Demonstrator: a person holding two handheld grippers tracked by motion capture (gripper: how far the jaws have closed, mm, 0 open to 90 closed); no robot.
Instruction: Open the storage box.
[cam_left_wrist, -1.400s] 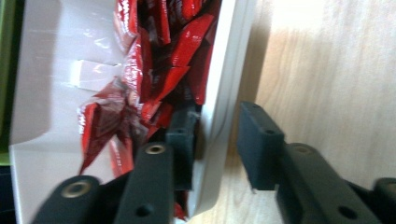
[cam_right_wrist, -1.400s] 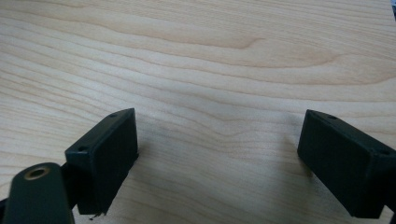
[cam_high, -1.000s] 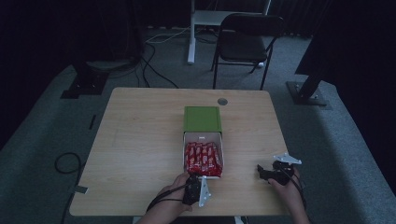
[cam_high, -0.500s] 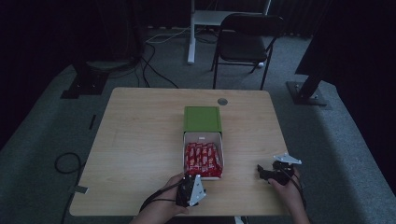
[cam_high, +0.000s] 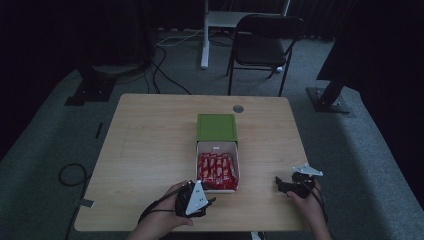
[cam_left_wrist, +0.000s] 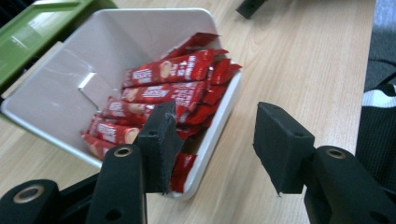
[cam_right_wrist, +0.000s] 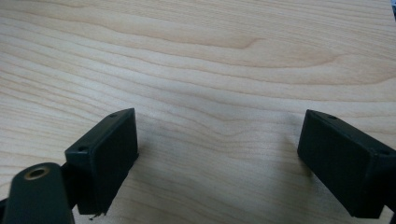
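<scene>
Your left gripper (cam_high: 209, 201) sat at the table's (cam_high: 150, 150) near edge in the high view, just beside the white box (cam_high: 218, 148) of red sachets (cam_high: 216, 169); your right gripper (cam_high: 280, 185) rested well apart.

Left gripper view: its jaws had just been opening, nothing between them, box rim beneath.

Right gripper view: jaws wide over bare wood.
</scene>
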